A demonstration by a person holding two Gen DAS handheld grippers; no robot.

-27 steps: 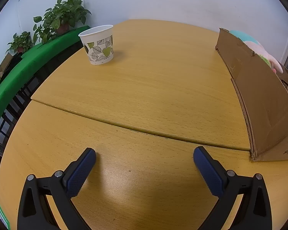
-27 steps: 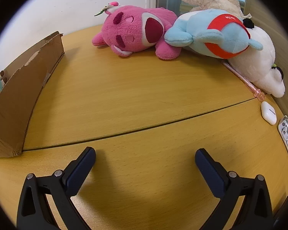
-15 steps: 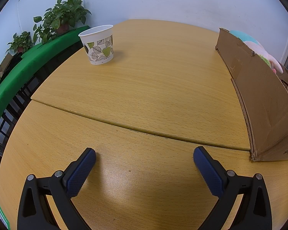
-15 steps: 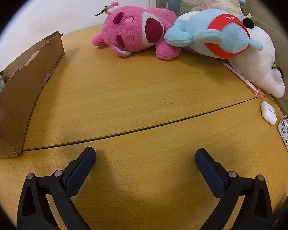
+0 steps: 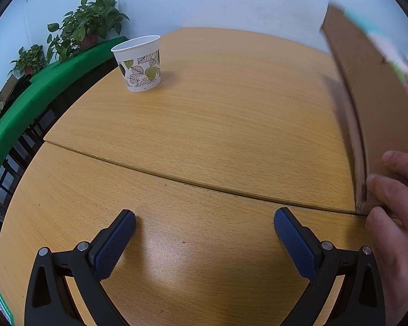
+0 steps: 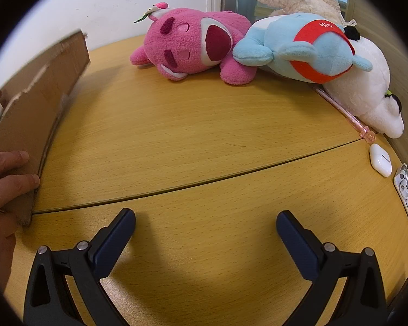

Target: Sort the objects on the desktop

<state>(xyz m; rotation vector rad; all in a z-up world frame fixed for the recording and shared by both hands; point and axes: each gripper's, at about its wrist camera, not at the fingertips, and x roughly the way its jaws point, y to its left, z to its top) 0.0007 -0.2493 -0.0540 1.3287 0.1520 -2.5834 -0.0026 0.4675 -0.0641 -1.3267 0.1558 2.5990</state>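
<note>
Wooden worktop carries a paper cup and plush toys. Both tongs, left and right, gape empty. A hand grips the cardboard box.

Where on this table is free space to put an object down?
Free: the wood between the paper cup and the cardboard box, and between the box and the pink plush. Crowded: the far right edge, with plush toys, pen and white case.

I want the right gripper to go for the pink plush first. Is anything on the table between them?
Nothing visible: bare table lies between the open right gripper and the pink plush. The cardboard box, with a hand on it, sits off left.
</note>
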